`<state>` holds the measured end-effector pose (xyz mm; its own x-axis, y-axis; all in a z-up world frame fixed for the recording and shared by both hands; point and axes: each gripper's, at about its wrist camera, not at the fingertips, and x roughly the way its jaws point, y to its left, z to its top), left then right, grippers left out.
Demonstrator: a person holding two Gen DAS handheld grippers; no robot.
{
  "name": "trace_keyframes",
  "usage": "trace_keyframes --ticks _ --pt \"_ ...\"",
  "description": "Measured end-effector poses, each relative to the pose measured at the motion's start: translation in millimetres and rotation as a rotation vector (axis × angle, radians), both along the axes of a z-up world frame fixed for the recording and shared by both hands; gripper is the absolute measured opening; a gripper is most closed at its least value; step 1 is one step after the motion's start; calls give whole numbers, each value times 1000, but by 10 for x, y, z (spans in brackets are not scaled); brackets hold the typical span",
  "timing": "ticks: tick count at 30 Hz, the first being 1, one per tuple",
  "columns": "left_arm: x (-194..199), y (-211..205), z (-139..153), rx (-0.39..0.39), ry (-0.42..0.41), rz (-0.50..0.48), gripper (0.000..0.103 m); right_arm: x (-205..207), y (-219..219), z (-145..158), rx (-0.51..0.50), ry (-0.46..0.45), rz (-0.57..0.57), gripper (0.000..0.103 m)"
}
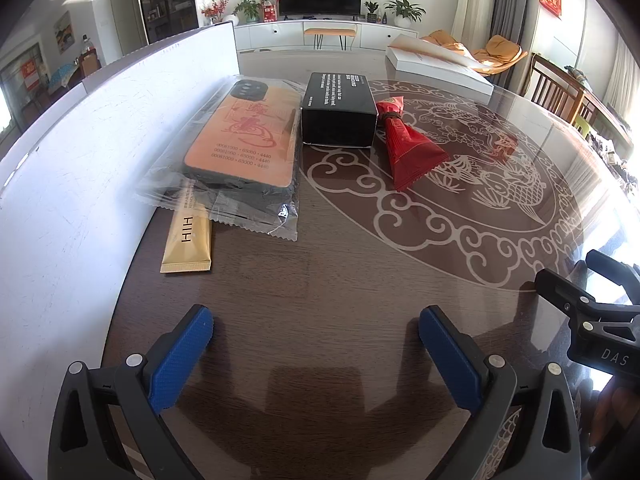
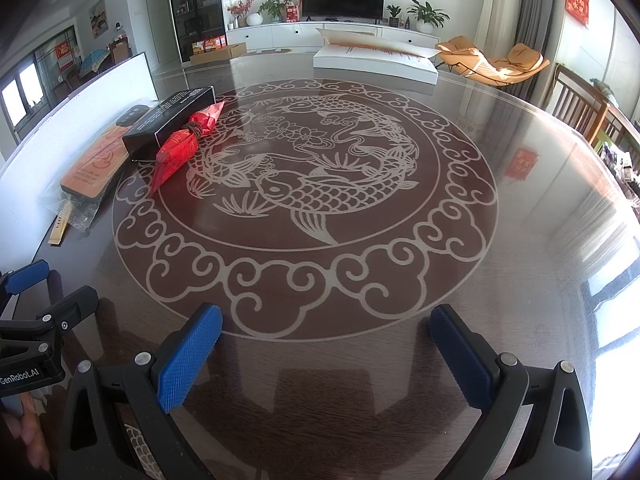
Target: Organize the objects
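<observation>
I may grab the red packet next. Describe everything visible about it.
The red packet is a crinkly foil-like wrapper, cinched with dark cord near its far end and flaring to a flat serrated near end. It lies flat on the glass-topped table, its tied end against the black box. Both grippers are open and well short of it.

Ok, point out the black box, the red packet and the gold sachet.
black box (image 1: pixel 340 90): left wrist view, on its printed top face.
red packet (image 1: pixel 414 156): left wrist view, on its flared lower half.
gold sachet (image 1: pixel 190 242): left wrist view, on its uncovered end.
</observation>
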<state>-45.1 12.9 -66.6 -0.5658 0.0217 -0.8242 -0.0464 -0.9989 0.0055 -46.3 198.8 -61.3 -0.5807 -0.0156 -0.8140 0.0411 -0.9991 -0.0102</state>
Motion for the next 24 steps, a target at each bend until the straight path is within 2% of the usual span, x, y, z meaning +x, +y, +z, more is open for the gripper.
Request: trace_keyframes --ticks 13,15,18,21,23,24 --pt "30 -25 18 3 -3 -9 103 -1 -1 0 0 0 0 103" --pt "29 -23 21 2 -3 -7 103 -45 -17 1 -2 -9 34 103" --pt "32 -18 22 2 -1 -5 103 -284 -102 52 -38 -68 116 103" --pt "32 -20 16 5 -1 -5 103 -563 -278 276 -101 -8 150 102" --pt "31 -22 15 5 -1 -5 103 -814 -505 371 -121 -3 199 100" --pt "30 -22 15 5 -1 -5 103 -935 -627 385 -125 -14 228 93"
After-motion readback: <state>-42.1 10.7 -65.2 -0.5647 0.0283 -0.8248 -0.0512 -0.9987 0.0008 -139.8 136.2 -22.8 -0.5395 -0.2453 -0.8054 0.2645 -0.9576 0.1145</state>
